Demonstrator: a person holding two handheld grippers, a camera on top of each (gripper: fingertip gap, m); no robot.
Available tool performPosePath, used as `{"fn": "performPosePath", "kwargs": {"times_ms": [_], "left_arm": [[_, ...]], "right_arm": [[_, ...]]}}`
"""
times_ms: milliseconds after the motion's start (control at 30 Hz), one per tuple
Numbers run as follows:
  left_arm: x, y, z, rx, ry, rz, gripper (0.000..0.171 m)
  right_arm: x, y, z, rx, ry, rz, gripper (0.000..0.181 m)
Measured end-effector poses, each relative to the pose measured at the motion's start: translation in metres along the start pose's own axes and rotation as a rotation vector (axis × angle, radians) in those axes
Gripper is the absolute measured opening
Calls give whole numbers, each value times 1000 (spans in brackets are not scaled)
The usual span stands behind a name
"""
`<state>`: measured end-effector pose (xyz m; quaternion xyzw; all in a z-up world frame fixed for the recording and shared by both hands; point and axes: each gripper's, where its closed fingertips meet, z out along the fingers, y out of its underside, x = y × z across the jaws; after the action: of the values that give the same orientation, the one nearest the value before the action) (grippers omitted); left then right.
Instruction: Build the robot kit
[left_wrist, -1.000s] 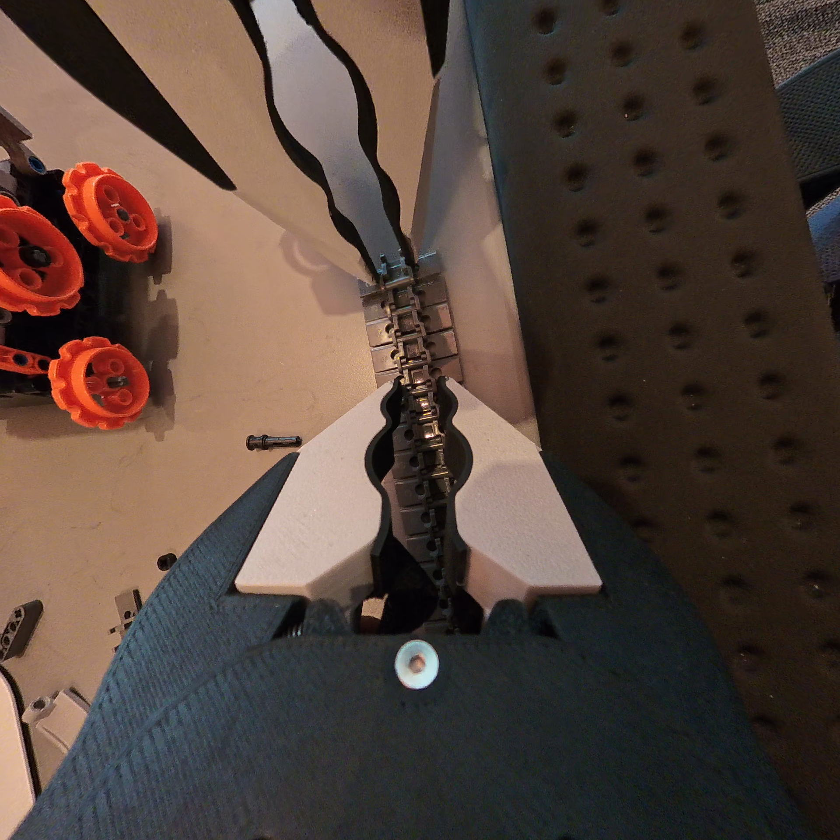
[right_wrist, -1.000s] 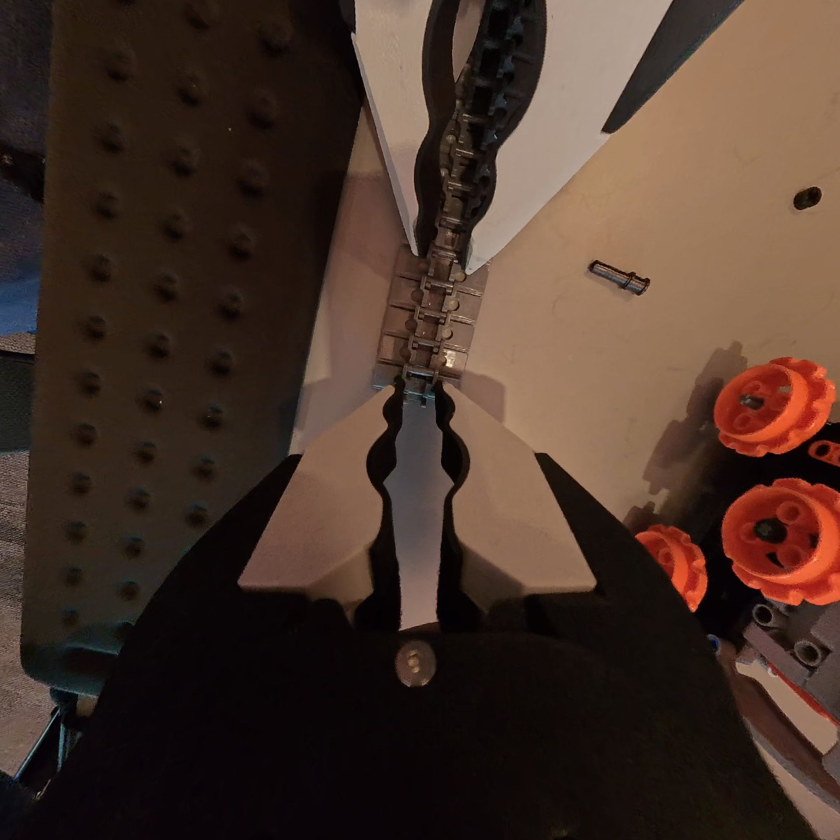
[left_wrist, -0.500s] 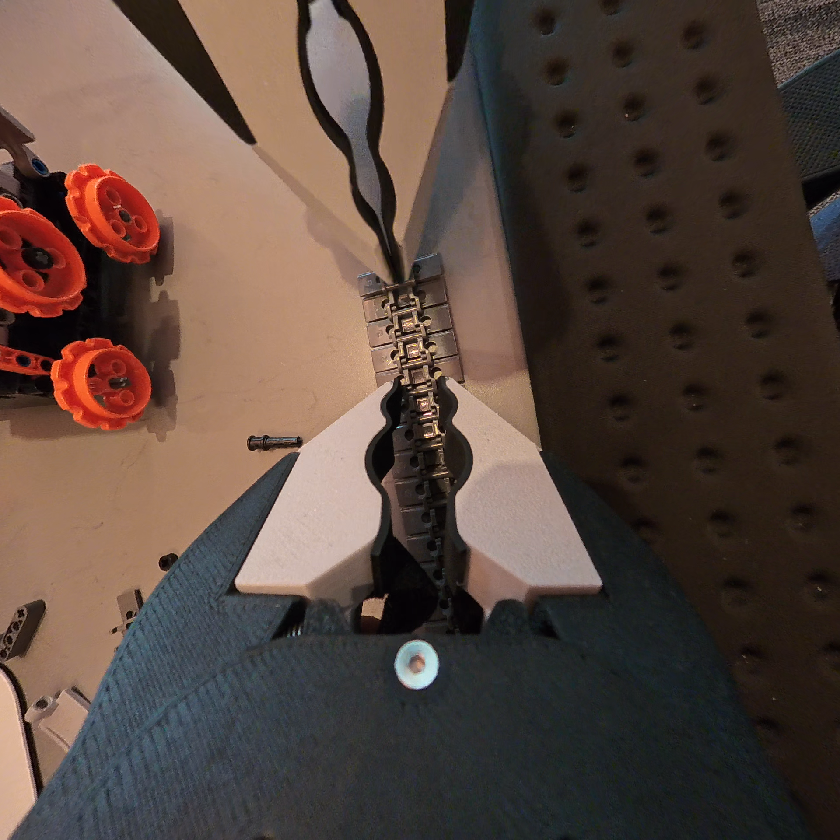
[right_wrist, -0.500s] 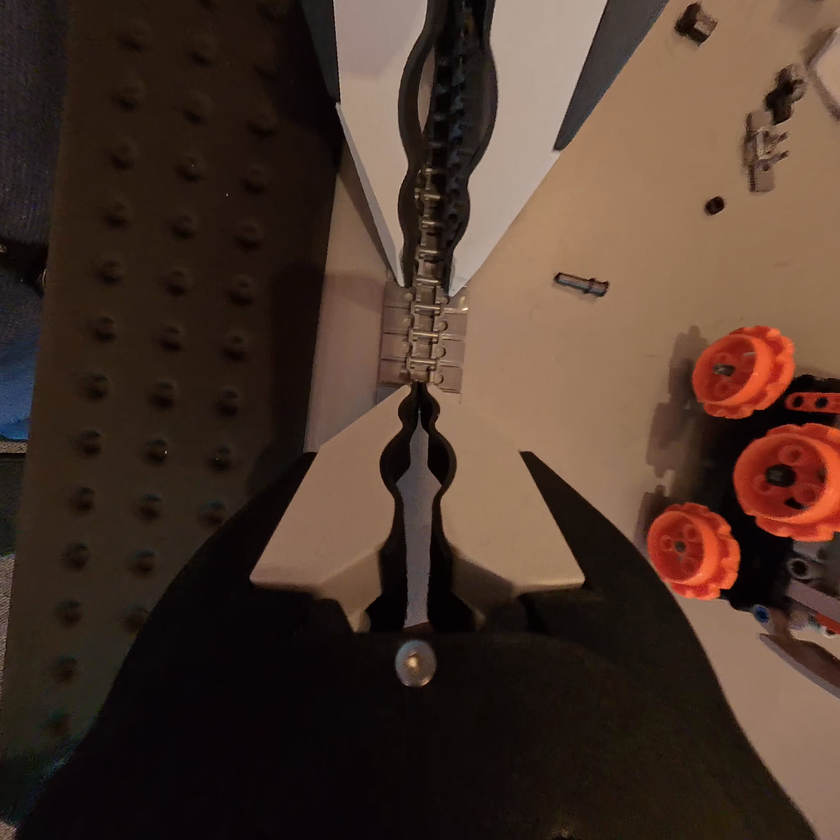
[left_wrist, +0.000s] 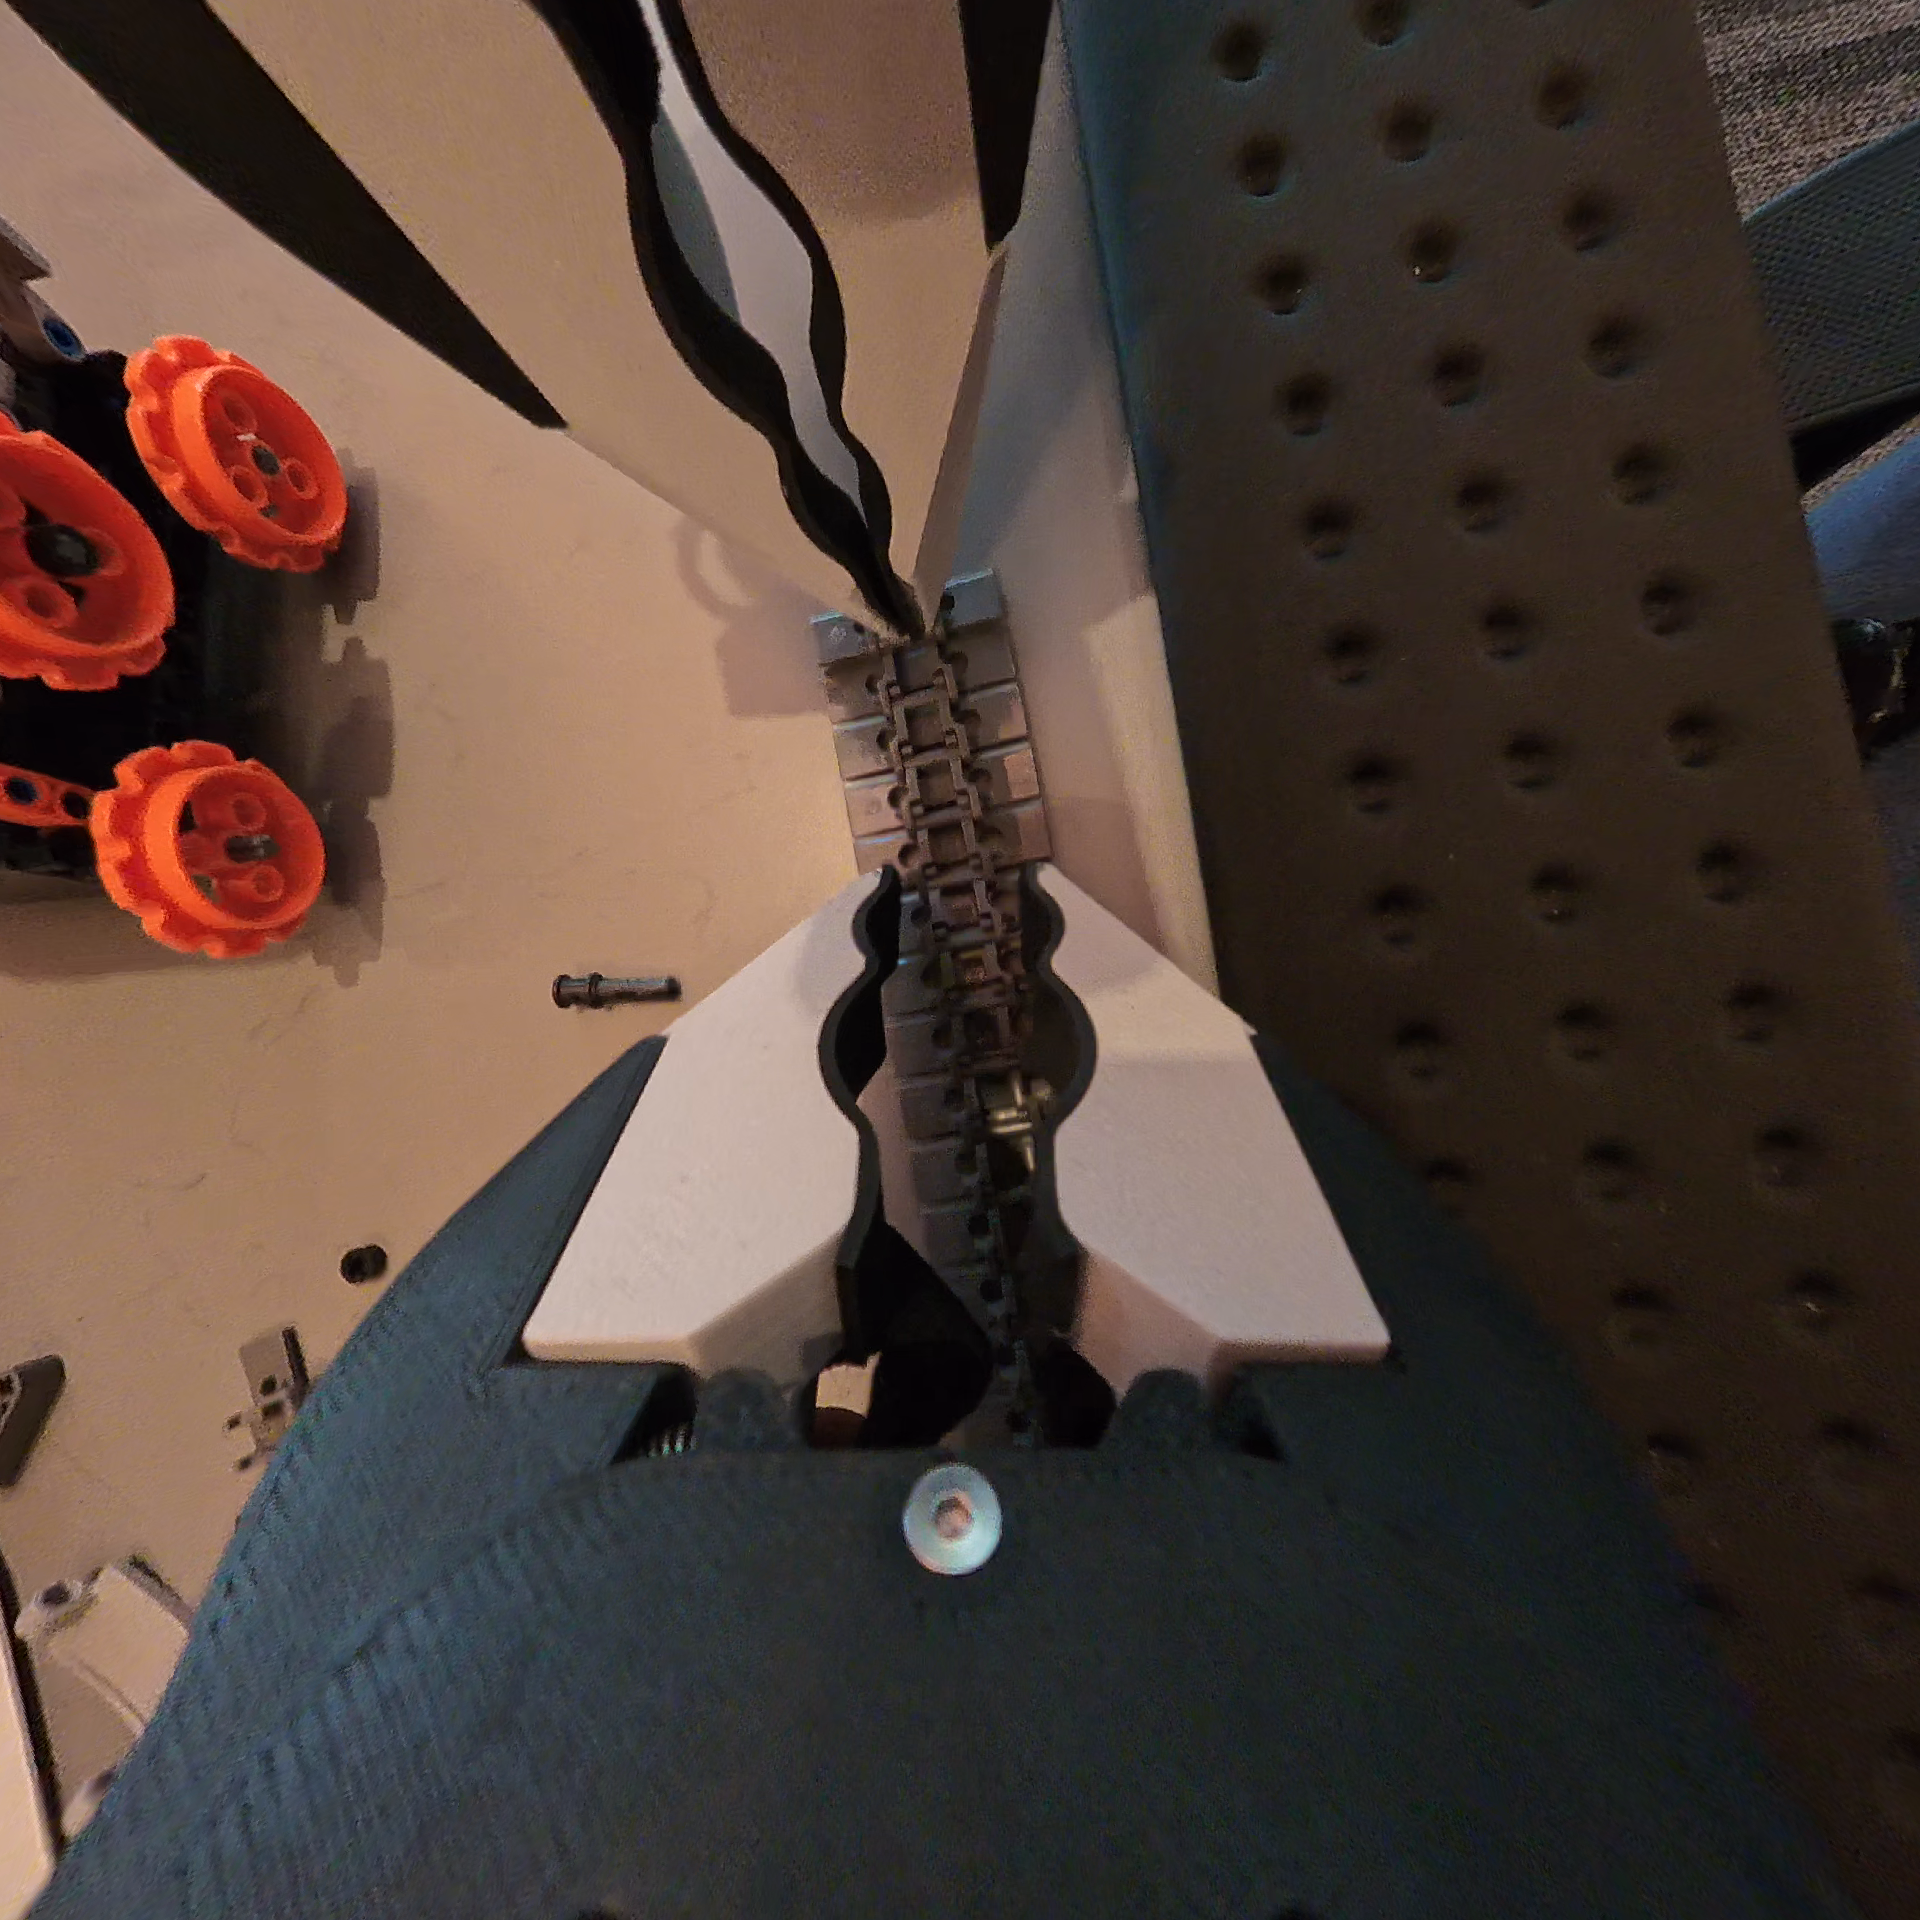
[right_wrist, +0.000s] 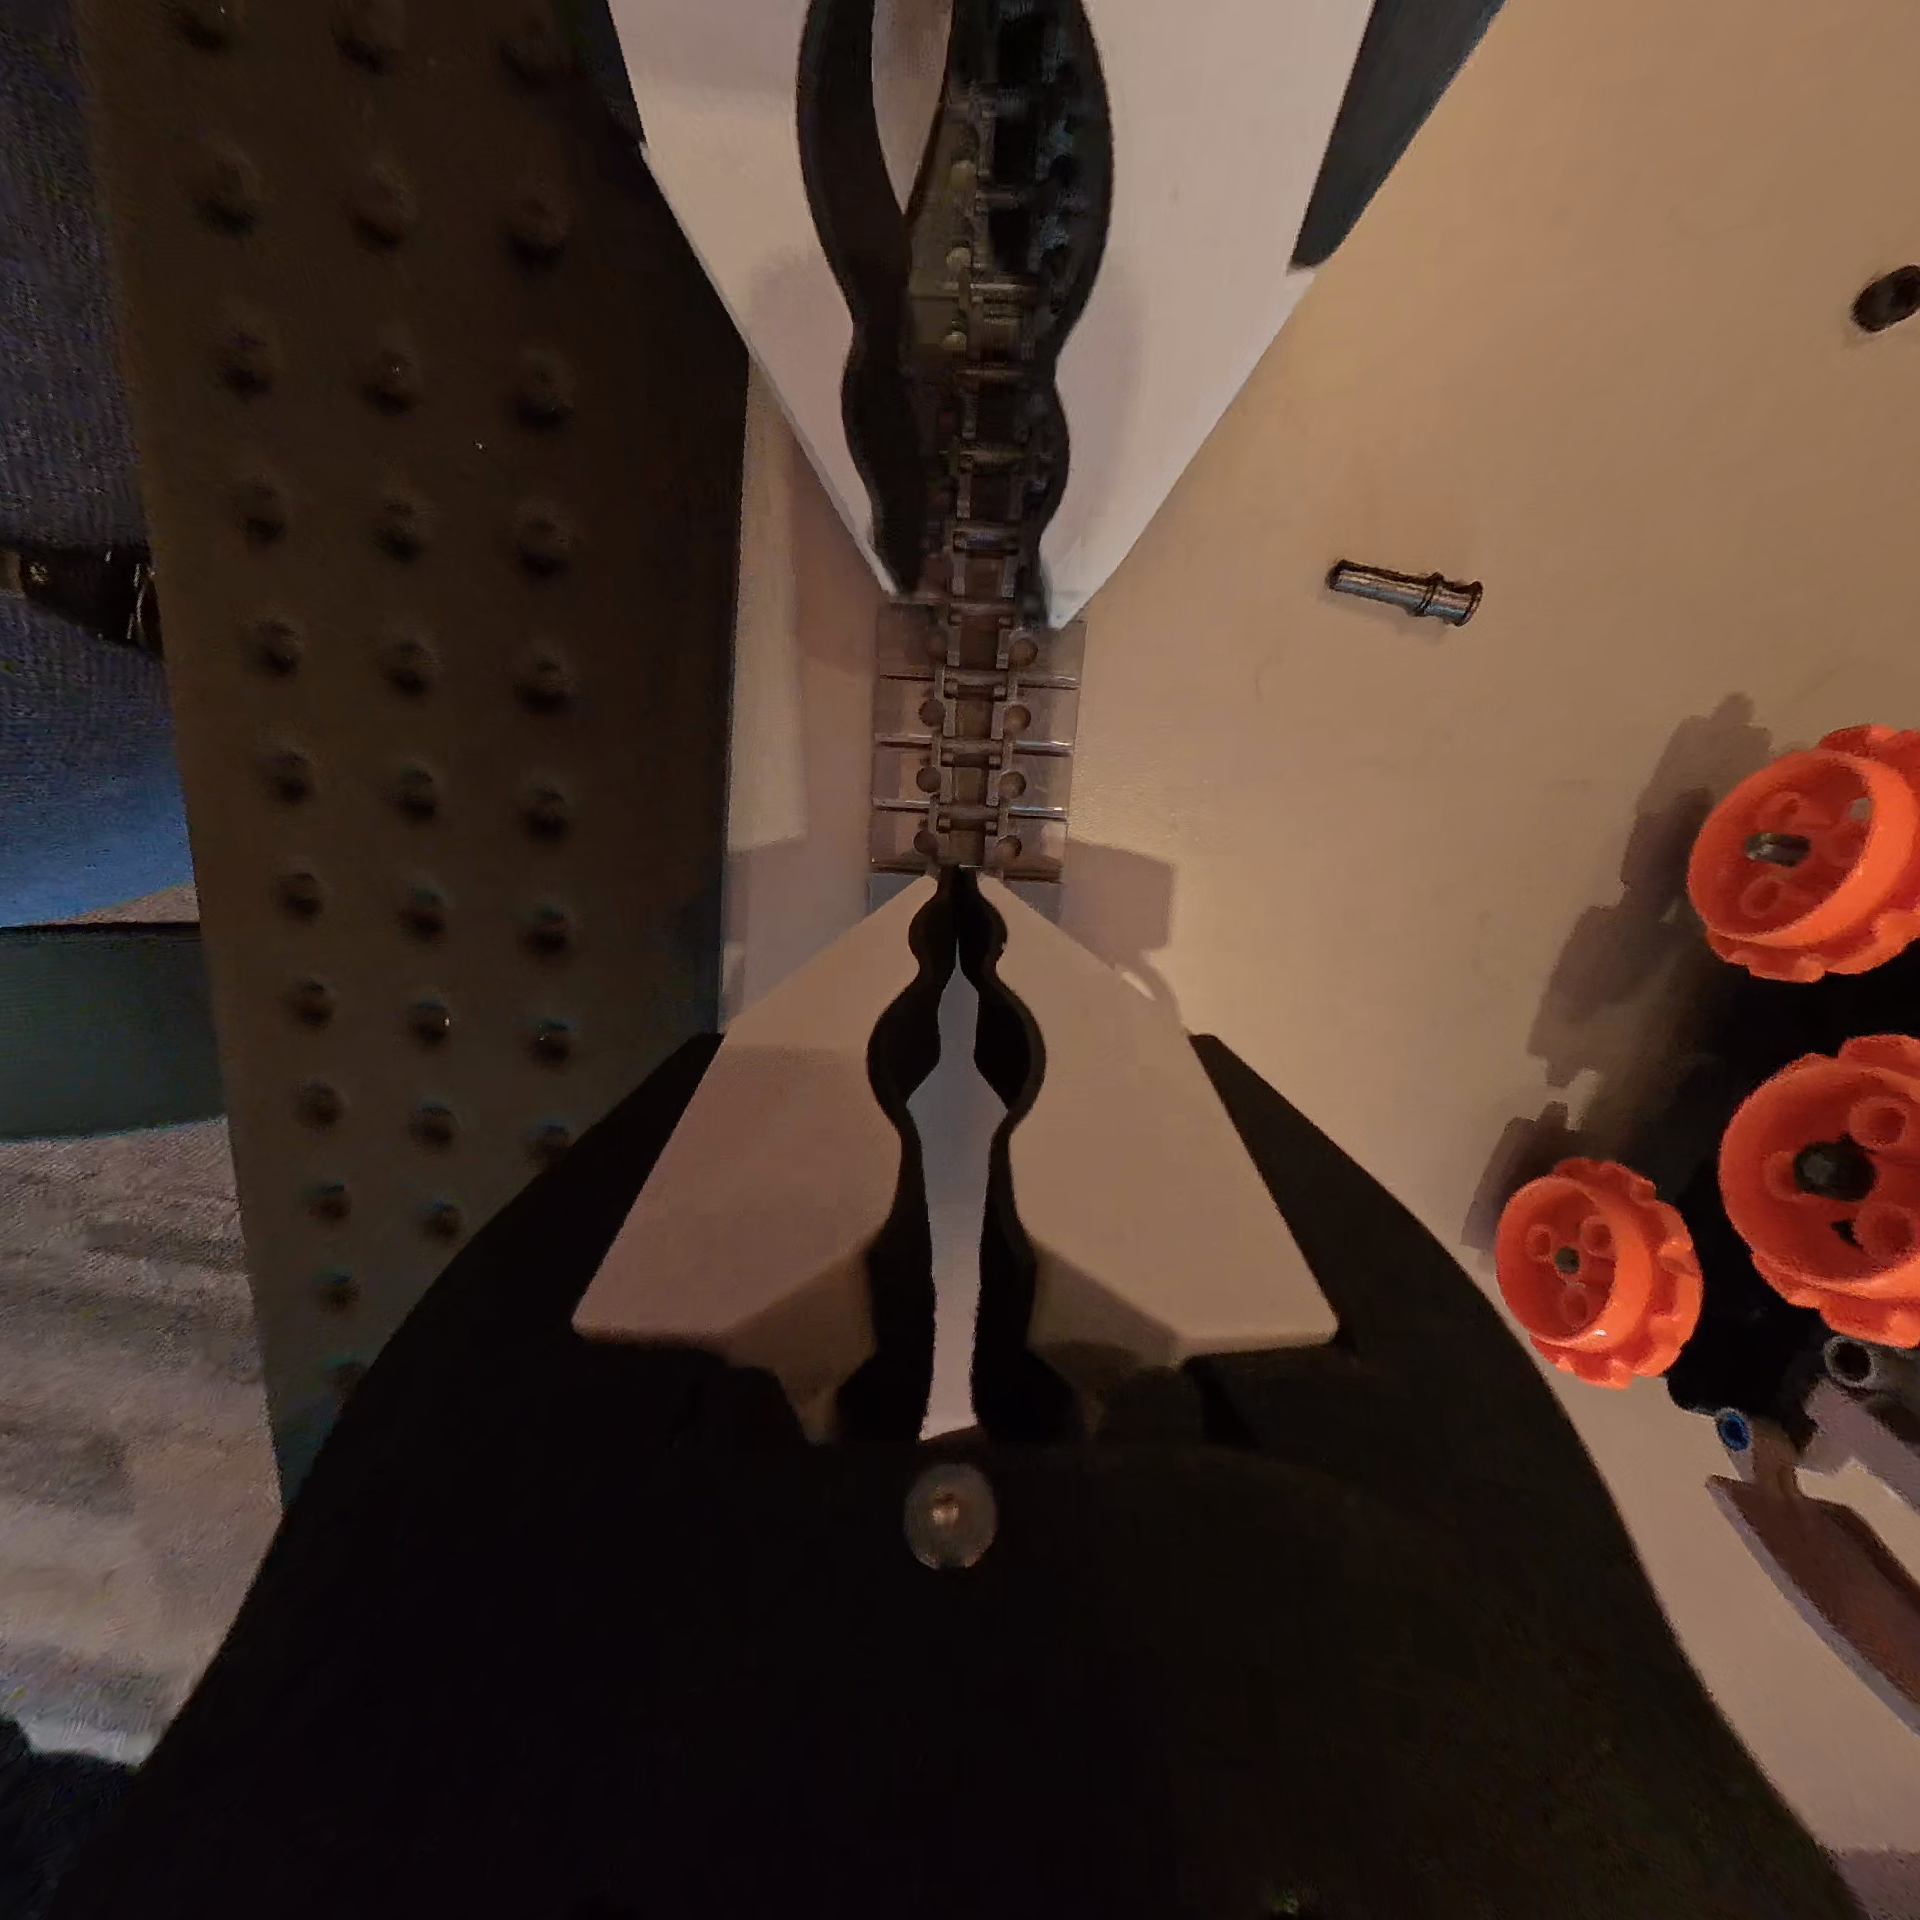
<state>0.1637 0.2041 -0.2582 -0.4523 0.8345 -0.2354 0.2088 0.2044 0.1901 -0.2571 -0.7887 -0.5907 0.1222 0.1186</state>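
left wrist view, left to right: far left, a black model (left_wrist: 62, 790) with orange wheels (left_wrist: 234, 452) sits on the beige table (left_wrist: 540, 727). a small dark pin (left_wrist: 615, 988) lies loose on the table, between the wheels and the left gripper (left_wrist: 961, 883). a few small grey bits (left_wrist: 268, 1382) lie near the left edge, too small to make out. centre: a grey track (left_wrist: 940, 748) of linked plates runs near to far. left gripper clamps the near stretch of it; links fill the wavy gap between the pale fingers (left_wrist: 727, 1143). the right gripper (left_wrist: 909, 613) comes in from the far side, tips meeting at the far end of the track. right: a dark panel (left_wrist: 1507, 727) with rows of holes lines the table edge, just beside the track.

right wrist view, left to right: the panel (right_wrist: 416, 623) stands on the left, carpet (right_wrist: 114, 1247) beyond it. centre: right gripper (right_wrist: 956, 883), tips pinched together and touching the near end link of the track (right_wrist: 977, 748); whether the link is truly caught i cannot tell. the wavy gap behind the tips holds nothing. the left gripper (right_wrist: 971, 608) faces it from the far side, track links running up between its fingers. right: the pin (right_wrist: 1405, 594) on the table (right_wrist: 1351, 312), then the orange wheels (right_wrist: 1595, 1268) on the model (right_wrist: 1756, 1340) near the right edge.
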Motion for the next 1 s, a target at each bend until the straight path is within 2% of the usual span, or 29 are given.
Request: {"fn": "performPosePath", "kwargs": {"times_ms": [200, 400, 500, 533, 667, 733, 900, 1000], "left_arm": [[-1, 27, -29, -92, -19, -47, 29], [-1, 50, -57, -90, -68, -97, 30], [-1, 60, -69, -65, -99, -130, 29], [-2, 64, -73, -53, -111, -144, 28], [-7, 81, -84, -30, -170, -185, 27], [-10, 87, -88, -24, -193, -204, 27], [-18, 91, -90, -22, -231, -216, 25], [-19, 91, -88, -23, -231, -215, 24]], "right_arm": [[0, 1, 2, -115, -50, 6, 0], [0, 2, 2, -215, -24, -25, 0], [-1, 4, -2, -142, 4, -6, 0], [3, 4, -5, -105, 35, 20, 6], [4, -1, -25, 73, 139, 61, 0], [5, 2, -26, 101, 188, 66, 0], [1, 10, -7, 95, 165, 79, 0], [2, 8, -7, 105, 170, 77, 0]]}}
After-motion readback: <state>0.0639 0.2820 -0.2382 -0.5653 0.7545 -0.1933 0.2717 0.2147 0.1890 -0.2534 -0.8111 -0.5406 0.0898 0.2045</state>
